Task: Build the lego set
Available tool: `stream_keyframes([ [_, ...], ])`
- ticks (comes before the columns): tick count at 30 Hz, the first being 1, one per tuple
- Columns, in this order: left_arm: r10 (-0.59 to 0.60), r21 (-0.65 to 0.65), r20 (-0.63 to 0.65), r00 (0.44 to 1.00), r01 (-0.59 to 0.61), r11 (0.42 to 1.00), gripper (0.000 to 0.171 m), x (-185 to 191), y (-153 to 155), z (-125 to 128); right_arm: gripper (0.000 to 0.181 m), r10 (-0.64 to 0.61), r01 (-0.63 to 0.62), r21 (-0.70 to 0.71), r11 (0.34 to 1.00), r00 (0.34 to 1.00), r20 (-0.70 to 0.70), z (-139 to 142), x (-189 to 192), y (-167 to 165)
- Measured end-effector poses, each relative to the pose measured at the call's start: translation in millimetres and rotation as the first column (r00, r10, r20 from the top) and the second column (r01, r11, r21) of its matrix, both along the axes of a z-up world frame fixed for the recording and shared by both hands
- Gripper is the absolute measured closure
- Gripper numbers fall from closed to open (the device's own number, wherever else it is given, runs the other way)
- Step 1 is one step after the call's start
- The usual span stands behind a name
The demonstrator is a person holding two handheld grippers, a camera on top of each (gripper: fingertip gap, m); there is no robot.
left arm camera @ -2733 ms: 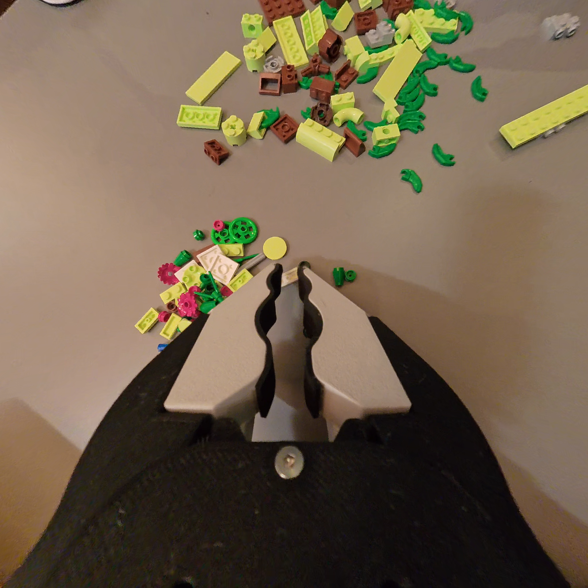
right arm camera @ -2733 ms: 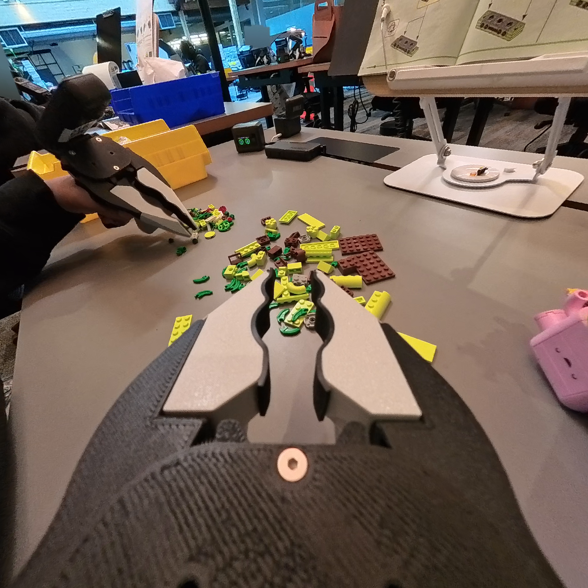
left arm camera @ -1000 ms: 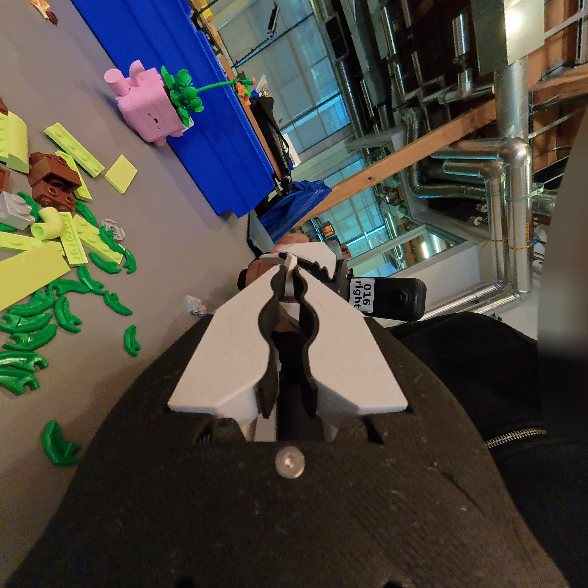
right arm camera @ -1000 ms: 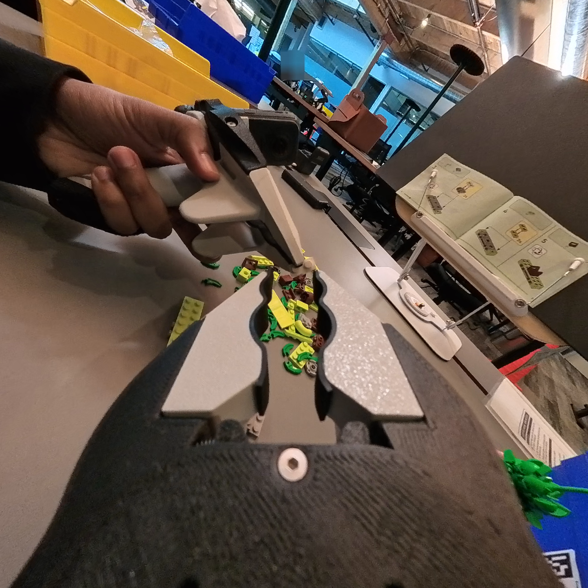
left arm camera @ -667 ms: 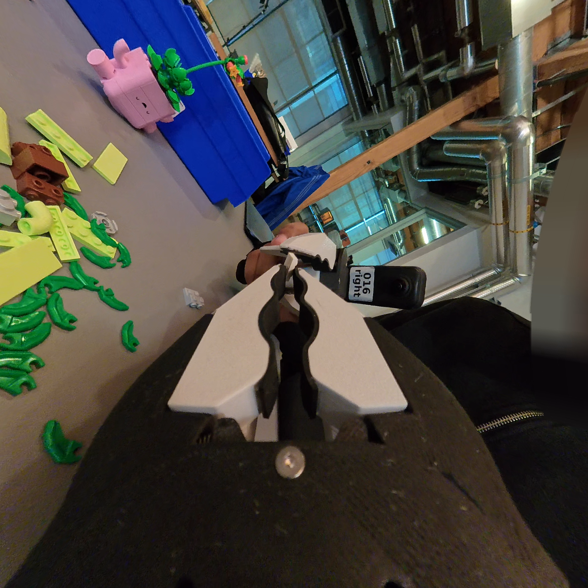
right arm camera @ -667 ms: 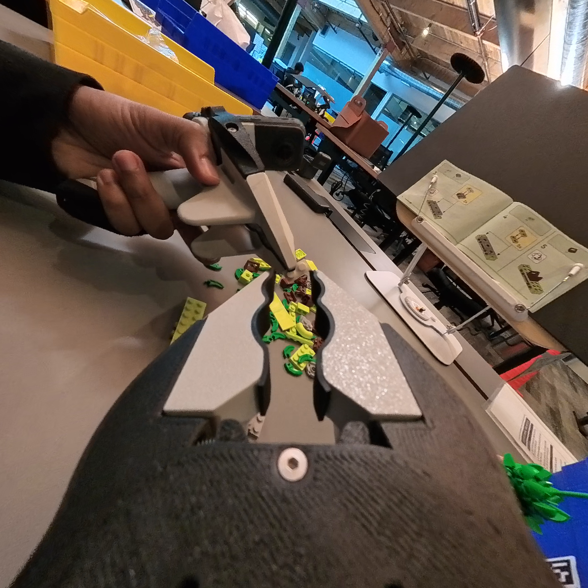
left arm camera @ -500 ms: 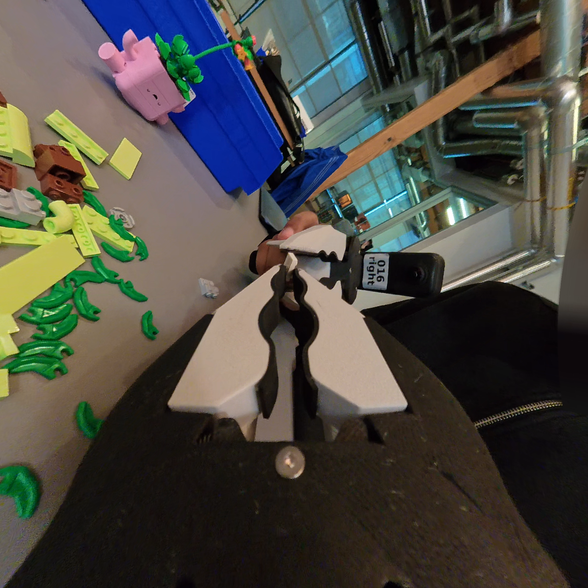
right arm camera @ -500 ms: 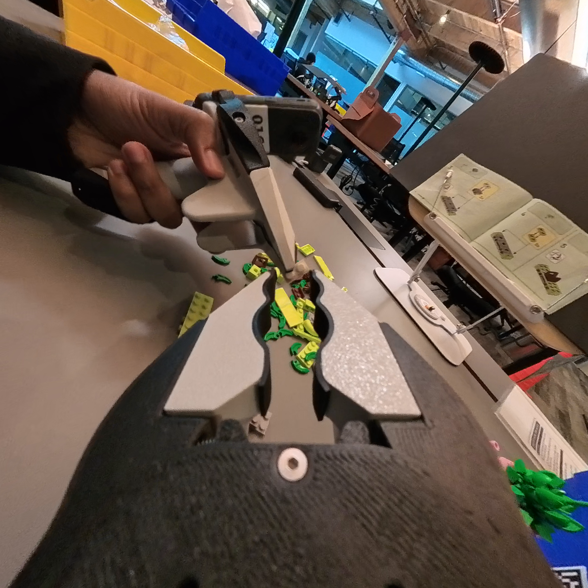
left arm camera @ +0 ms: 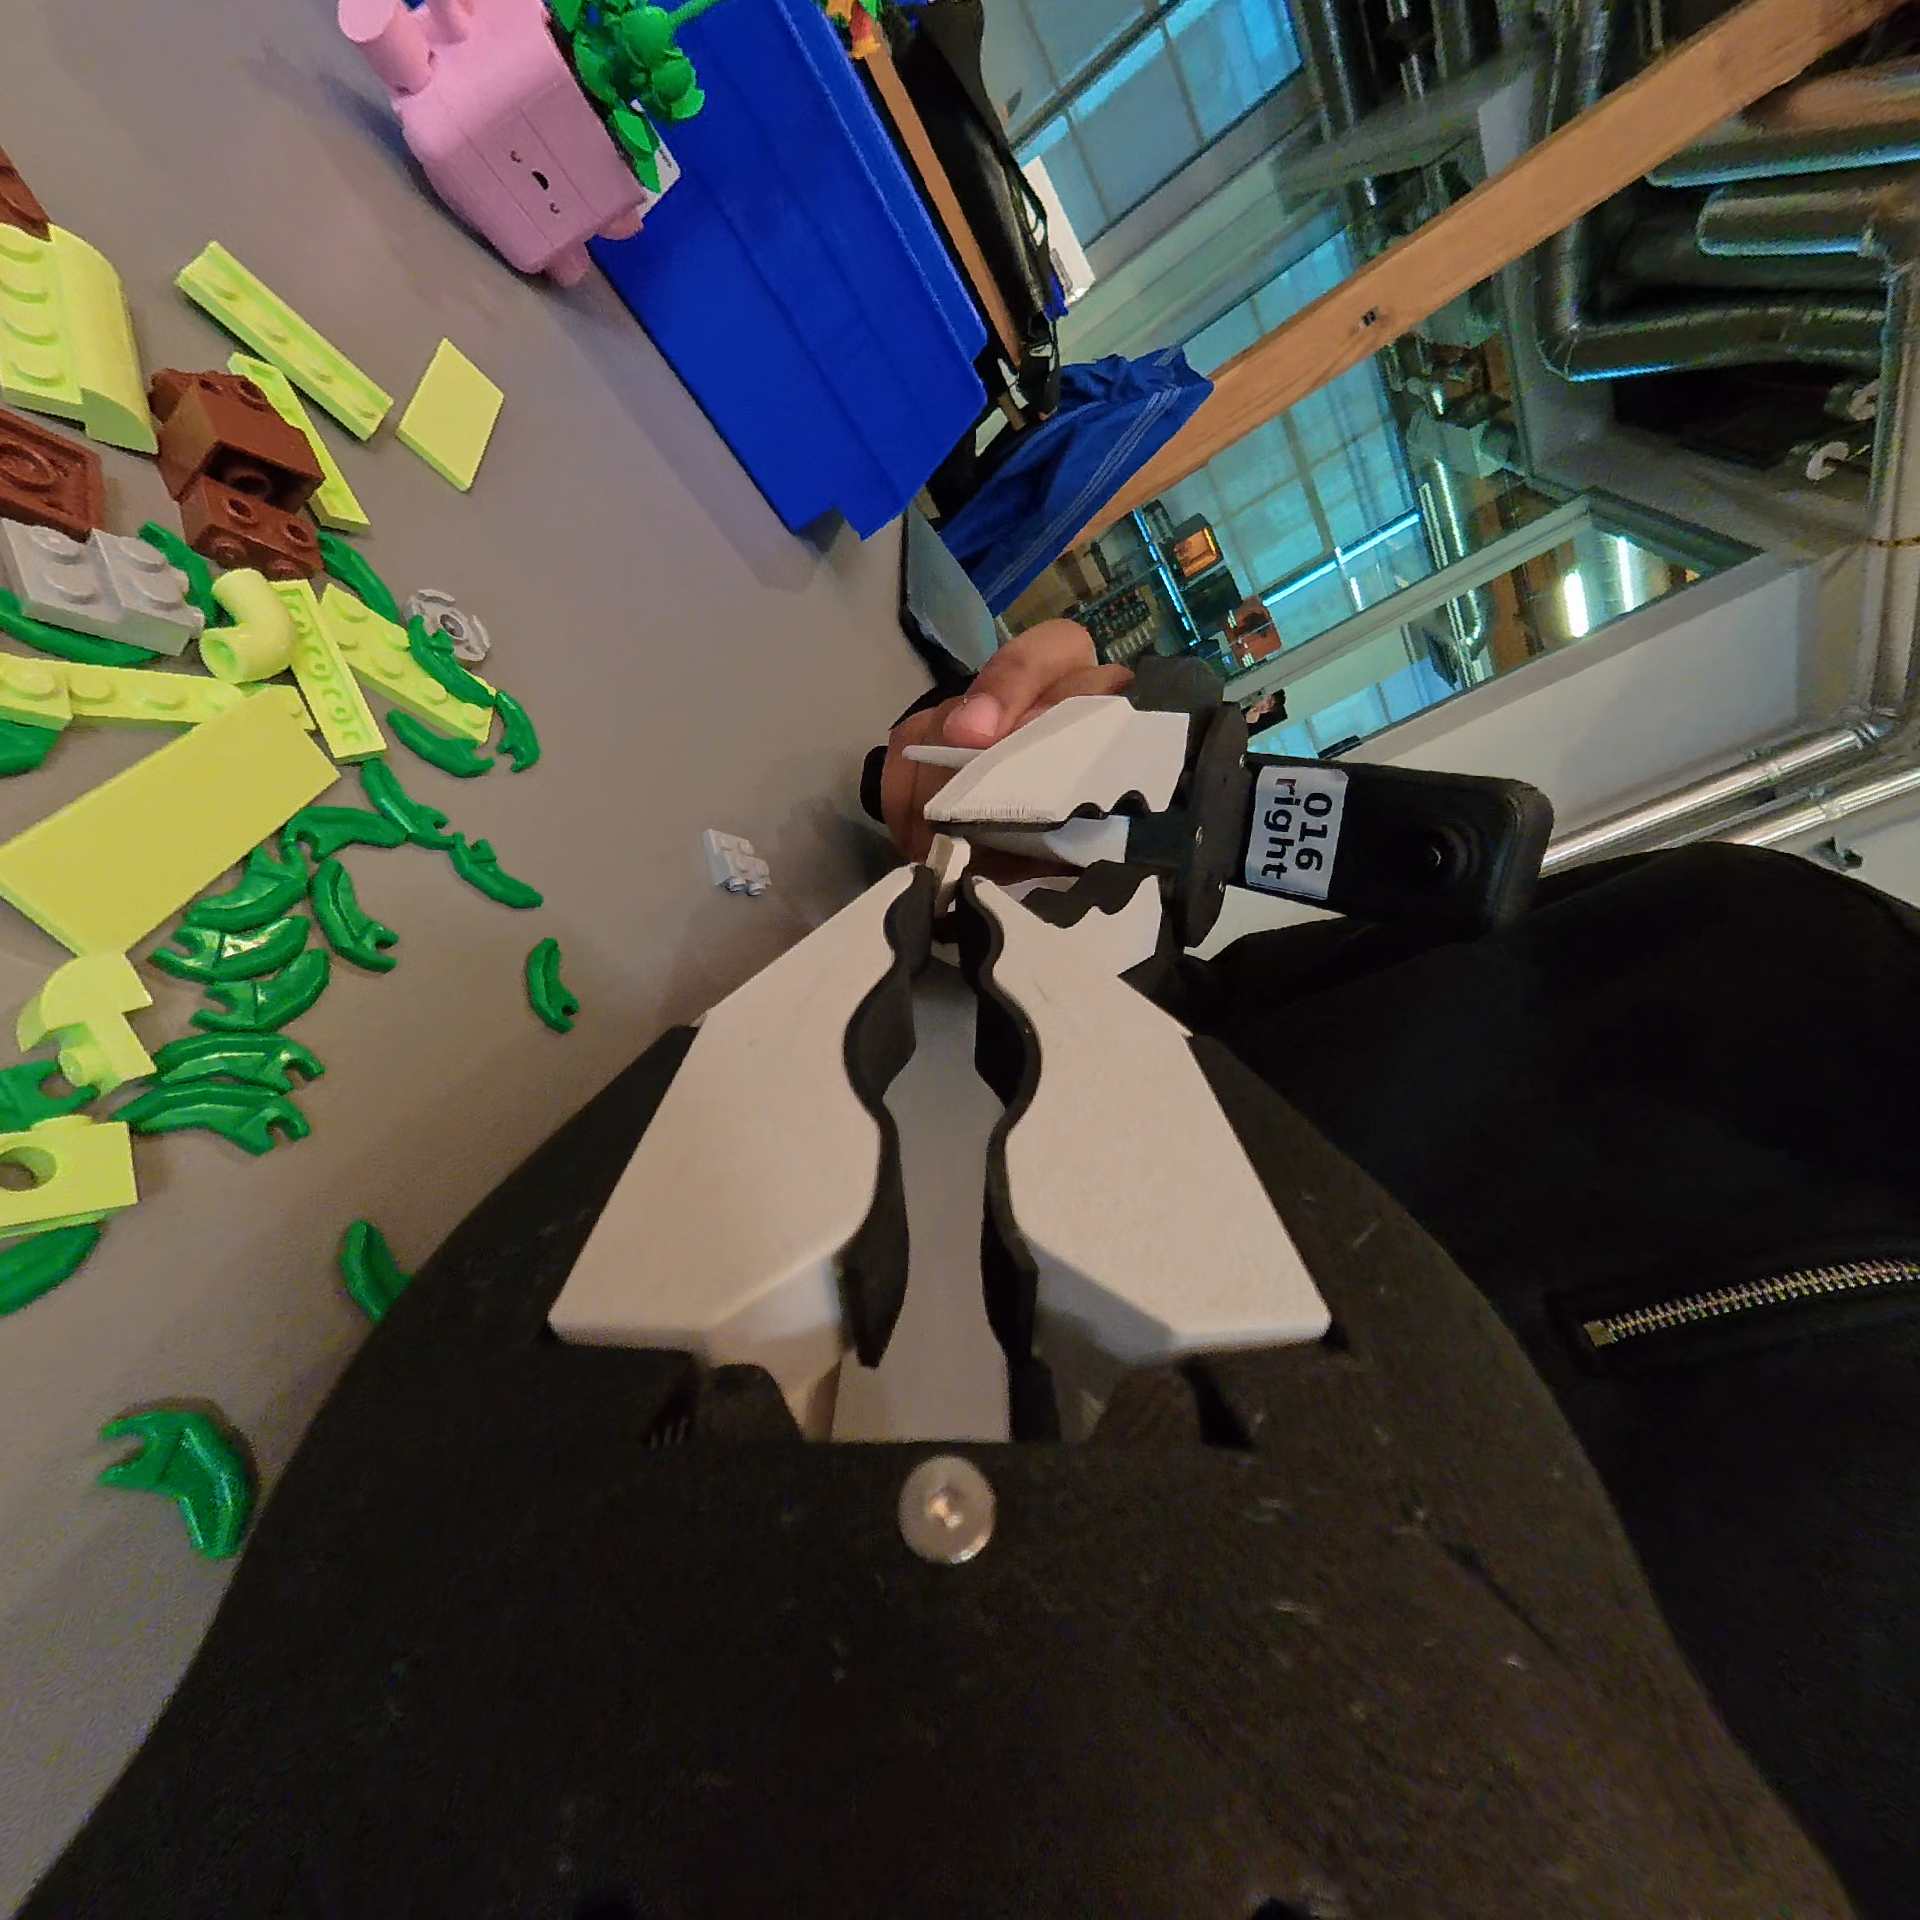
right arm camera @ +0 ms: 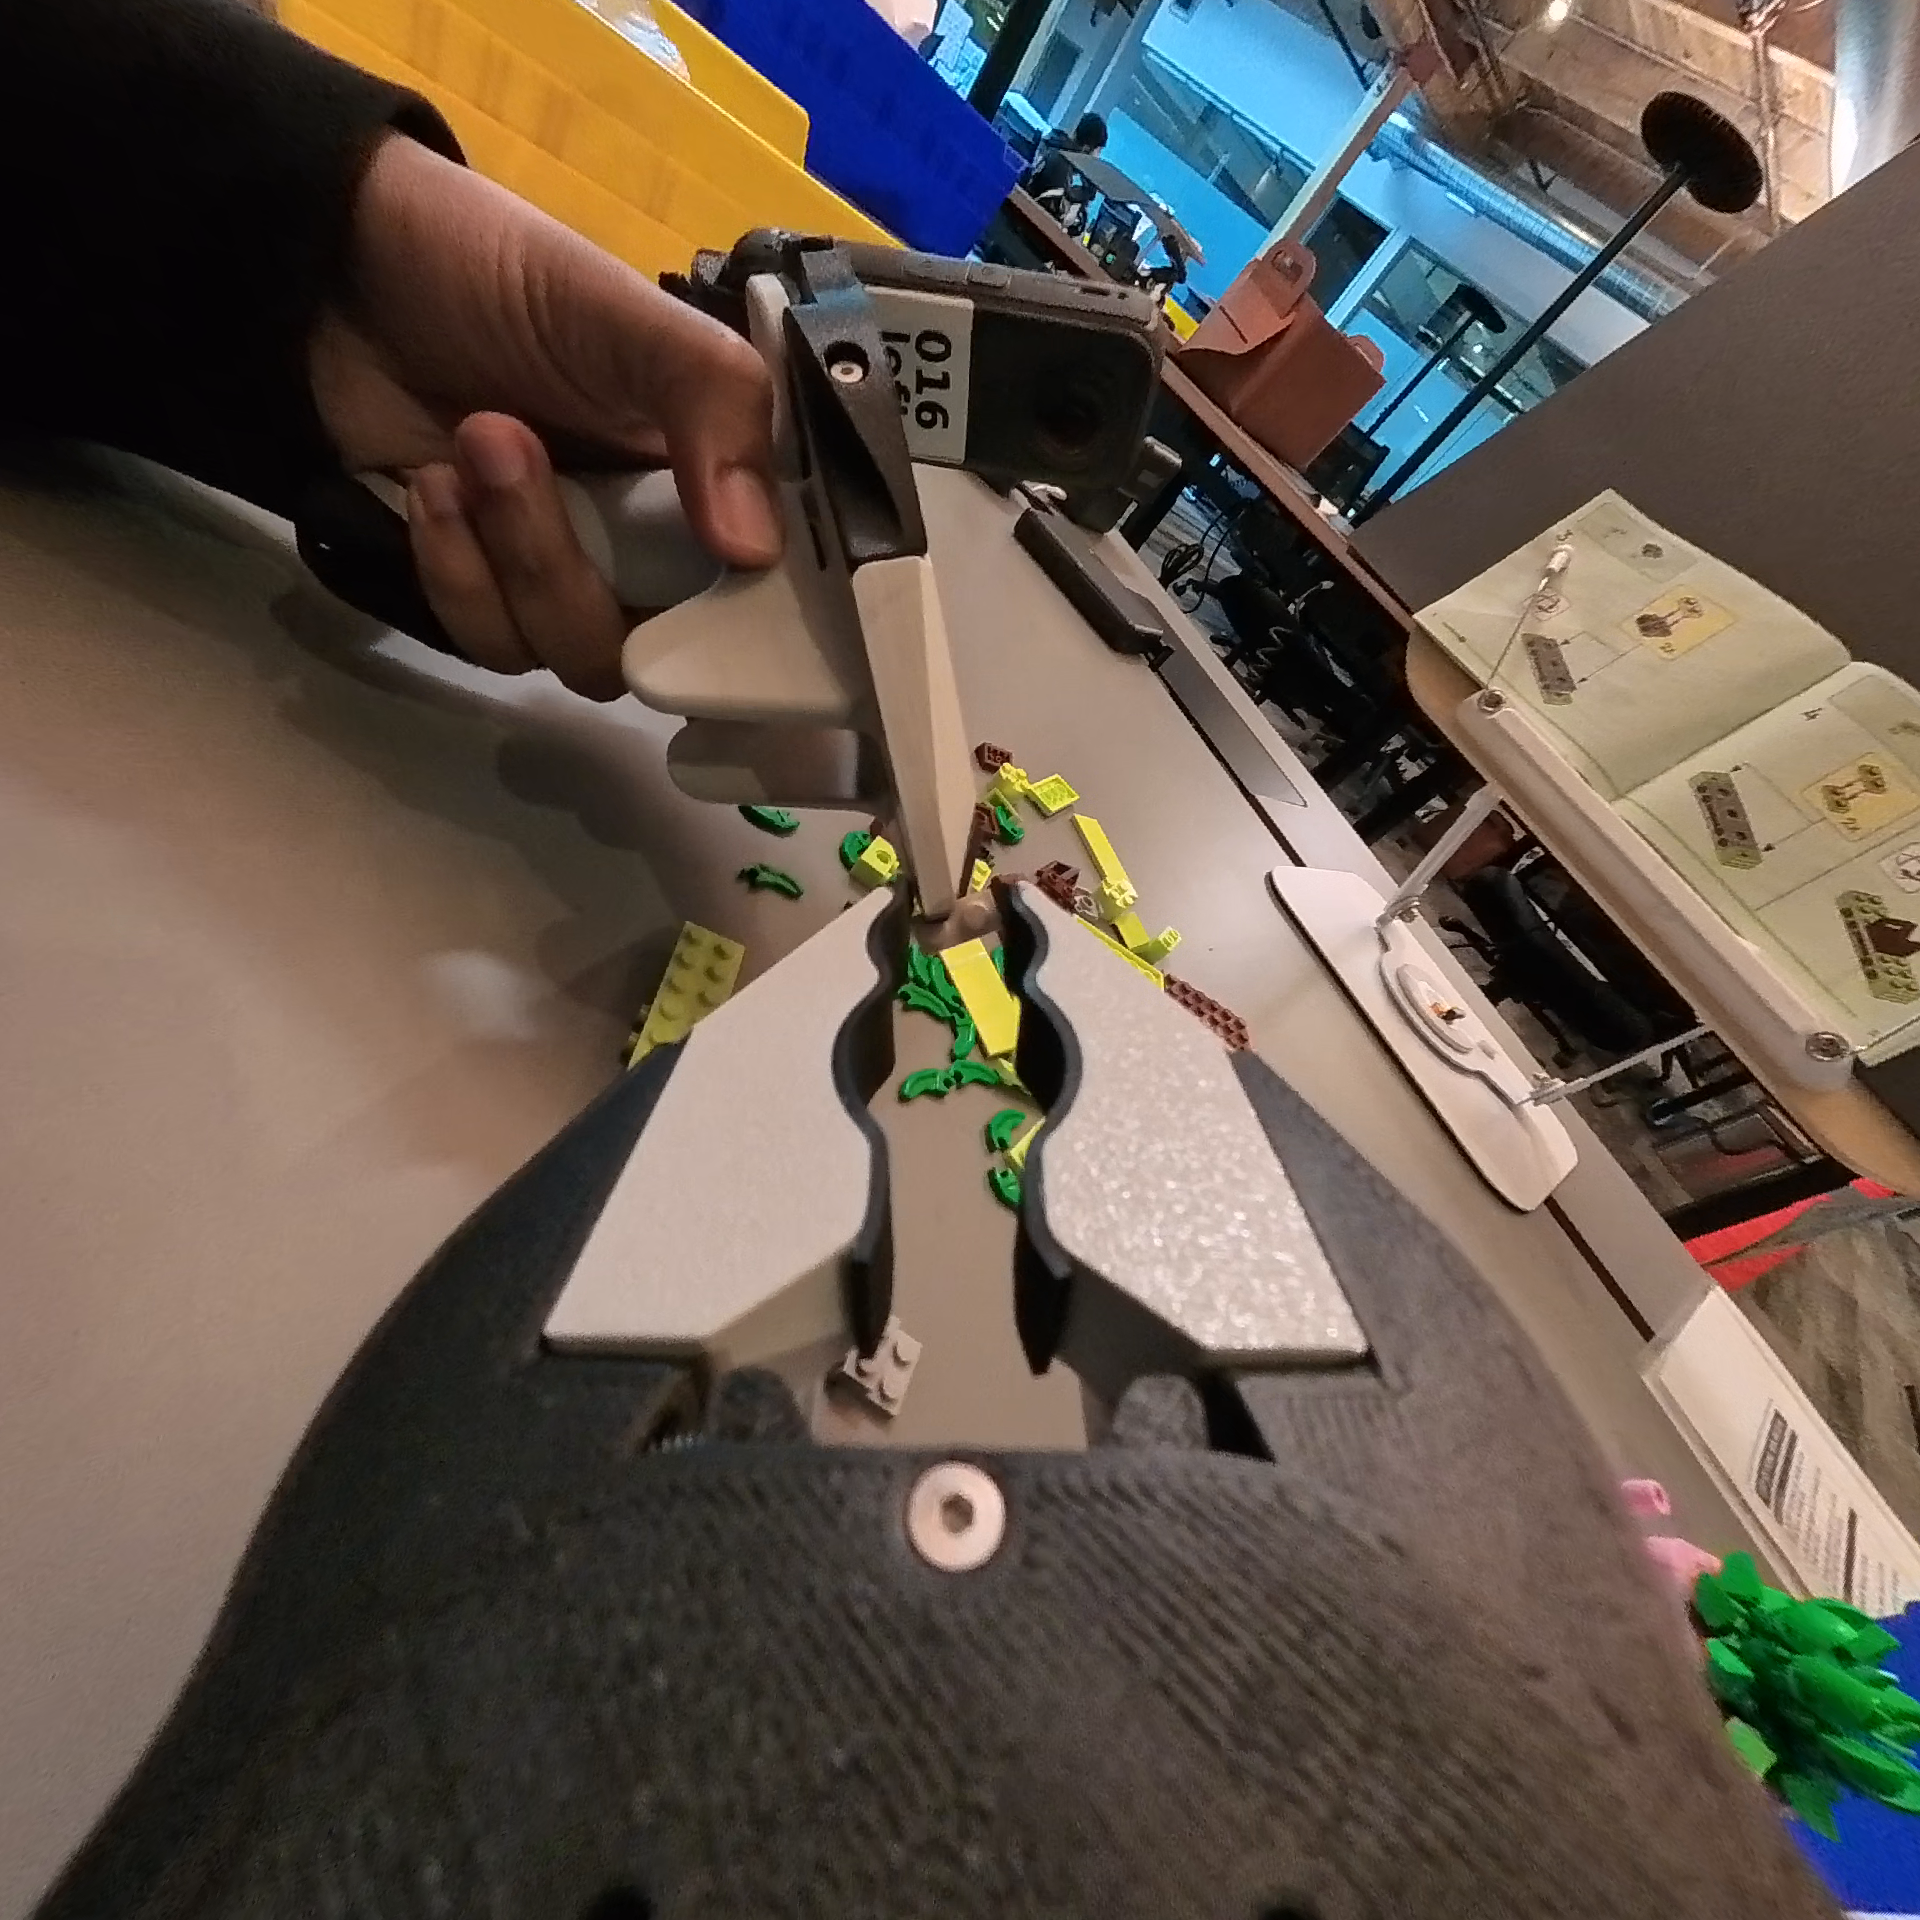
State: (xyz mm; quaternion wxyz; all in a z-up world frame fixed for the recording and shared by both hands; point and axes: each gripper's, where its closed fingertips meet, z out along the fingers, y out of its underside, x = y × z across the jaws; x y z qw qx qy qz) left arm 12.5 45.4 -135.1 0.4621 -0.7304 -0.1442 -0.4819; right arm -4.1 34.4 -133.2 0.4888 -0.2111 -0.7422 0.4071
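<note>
My left gripper [left arm camera: 940, 902] is shut on a small pale grey piece [left arm camera: 943, 864] that sticks out past its tips. It is lifted off the table and points at my right gripper [right arm camera: 951, 909], which is open. In the right wrist view the left gripper's fingers [right arm camera: 920, 748] reach down between the right tips, and the piece [right arm camera: 964, 918] sits in that gap. In the left wrist view the right gripper's fingers [left arm camera: 1049, 774] stand either side of the piece. Loose lime, brown and green bricks [left arm camera: 239, 748] lie on the grey table [right arm camera: 208, 935].
A pink pot model with green leaves [left arm camera: 499, 145] stands by a blue bin [left arm camera: 790, 260]. A small grey plate [right arm camera: 881, 1374] lies near the right gripper. An instruction booklet [right arm camera: 1714, 769] rests on a white stand [right arm camera: 1455, 1049]. Yellow bins [right arm camera: 623, 114] are behind. The tips of both grippers are at nearly the same place.
My left gripper has lifted the pale piece from the small pile, turned toward the right gripper and brought it between the right tips. The right gripper has tilted up and stayed open.
</note>
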Motion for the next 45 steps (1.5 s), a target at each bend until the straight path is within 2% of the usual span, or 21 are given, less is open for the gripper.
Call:
stream_keyframes([
  [3,0.003,0.007,0.001,1.000,-0.003,1.000,0.170,0,1,0,0.166,-0.005,0.005,-0.005,1.000,1.000,0.002,0,0,1],
  [7,-0.022,0.030,0.015,1.000,0.022,0.999,0.152,3,1,5,0.166,-0.025,0.025,-0.009,1.000,1.000,0.008,0,-3,5],
  [10,-0.022,0.060,0.004,1.000,0.021,0.998,0.145,2,1,9,0.166,-0.040,0.040,-0.036,0.999,0.999,0.015,1,-4,9],
  [13,0.005,0.092,-0.076,0.997,0.002,0.996,0.145,0,2,12,0.166,-0.047,0.049,-0.097,0.994,0.999,0.028,4,-6,15],
  [16,0.051,0.109,-0.214,0.976,-0.028,0.994,0.144,-2,4,10,0.166,-0.093,0.095,-0.165,0.982,0.995,0.025,11,-8,29],
  [20,0.091,0.099,-0.423,0.902,-0.053,0.994,0.142,2,12,-2,0.167,-0.170,0.171,-0.305,0.937,0.985,0.029,22,-9,61],
  [25,0.085,0.037,-0.635,0.767,-0.080,0.996,0.138,13,24,-22,0.167,-0.208,0.201,-0.547,0.812,0.977,0.051,38,-4,101],
  [27,0.076,0.010,-0.697,0.713,-0.096,0.995,0.133,18,29,-30,0.167,-0.217,0.210,-0.589,0.780,0.974,0.061,39,-3,110],
  [29,0.060,-0.018,-0.750,0.658,-0.111,0.994,0.128,21,32,-38,0.167,-0.229,0.225,-0.581,0.782,0.971,0.068,38,-3,112],
  [33,0.056,-0.038,-0.845,0.532,-0.165,0.986,0.133,18,37,-49,0.167,-0.214,0.219,-0.499,0.839,0.975,0.068,31,-7,97],
  [35,0.062,-0.030,-0.851,0.522,-0.166,0.986,0.135,20,38,-48,0.167,-0.205,0.211,-0.465,0.860,0.977,0.063,29,-7,90],
  [39,0.055,-0.042,-0.832,0.553,-0.161,0.986,0.130,25,40,-50,0.166,-0.193,0.202,-0.456,0.867,0.979,0.067,27,-8,86],
  [45,0.046,-0.039,-0.877,0.478,-0.165,0.985,0.129,28,43,-55,0.166,-0.189,0.199,-0.475,0.857,0.980,0.069,28,-8,87],
])
